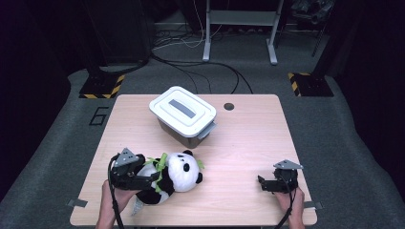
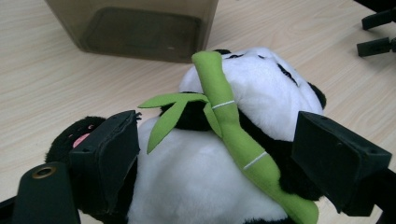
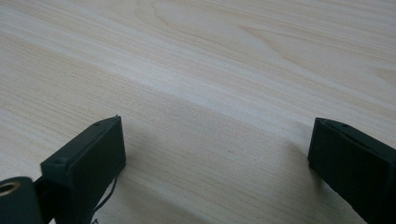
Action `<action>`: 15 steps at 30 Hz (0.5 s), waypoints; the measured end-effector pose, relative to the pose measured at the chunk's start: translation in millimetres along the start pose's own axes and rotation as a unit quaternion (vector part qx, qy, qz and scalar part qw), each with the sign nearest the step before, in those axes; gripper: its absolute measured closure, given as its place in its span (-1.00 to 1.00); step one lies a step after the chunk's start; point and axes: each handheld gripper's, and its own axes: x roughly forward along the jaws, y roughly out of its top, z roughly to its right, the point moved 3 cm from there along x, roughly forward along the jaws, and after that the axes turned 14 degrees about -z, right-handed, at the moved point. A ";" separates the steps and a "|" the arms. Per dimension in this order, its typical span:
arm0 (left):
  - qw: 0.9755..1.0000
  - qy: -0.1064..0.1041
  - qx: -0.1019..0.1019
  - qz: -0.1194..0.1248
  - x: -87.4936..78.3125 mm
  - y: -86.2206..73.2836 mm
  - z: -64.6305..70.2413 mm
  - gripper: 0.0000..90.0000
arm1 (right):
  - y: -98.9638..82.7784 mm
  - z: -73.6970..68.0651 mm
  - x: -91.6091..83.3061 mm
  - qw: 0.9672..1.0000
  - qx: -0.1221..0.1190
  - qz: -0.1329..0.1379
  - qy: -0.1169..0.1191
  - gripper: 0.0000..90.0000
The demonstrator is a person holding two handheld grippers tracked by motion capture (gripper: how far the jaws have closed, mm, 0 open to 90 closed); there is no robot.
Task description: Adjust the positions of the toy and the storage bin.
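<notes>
A black-and-white panda plush (image 1: pixel 179 172) lies on its back at the front left of the table, a green bamboo stalk (image 2: pixel 232 125) across its chest. My left gripper (image 1: pixel 155 179) reaches in from the left with the panda's body (image 2: pixel 201 182) between its jaws. One jaw stands by the black arm and the other by the flank; both are close against the fur but not squeezing it. My right gripper (image 1: pixel 261 183) rests low at the front right, pointing left. In the right gripper view its jaws (image 3: pixel 215 154) stand wide apart over bare wood.
A grey storage box with a white lid (image 1: pixel 184 113) stands behind the panda near the table's middle; its dark wall (image 2: pixel 135 28) is close ahead of the left gripper. The wooden table (image 1: pixel 248 138) has a small round hole (image 1: pixel 229 106) at the back.
</notes>
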 end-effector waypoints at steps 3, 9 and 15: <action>1.000 -0.001 0.002 -0.008 4.7 4.0 1.7 -0.66 | 0.0 0.0 0.0 1.000 0.000 0.000 0.000 -0.92; 1.000 0.004 0.013 -0.028 11.4 11.1 4.9 -0.55 | 0.0 0.0 0.0 1.000 0.000 0.000 0.000 -0.92; 0.998 0.006 0.020 -0.063 22.4 11.5 9.0 -0.46 | -0.1 0.0 -0.1 1.000 0.001 0.000 0.000 -0.92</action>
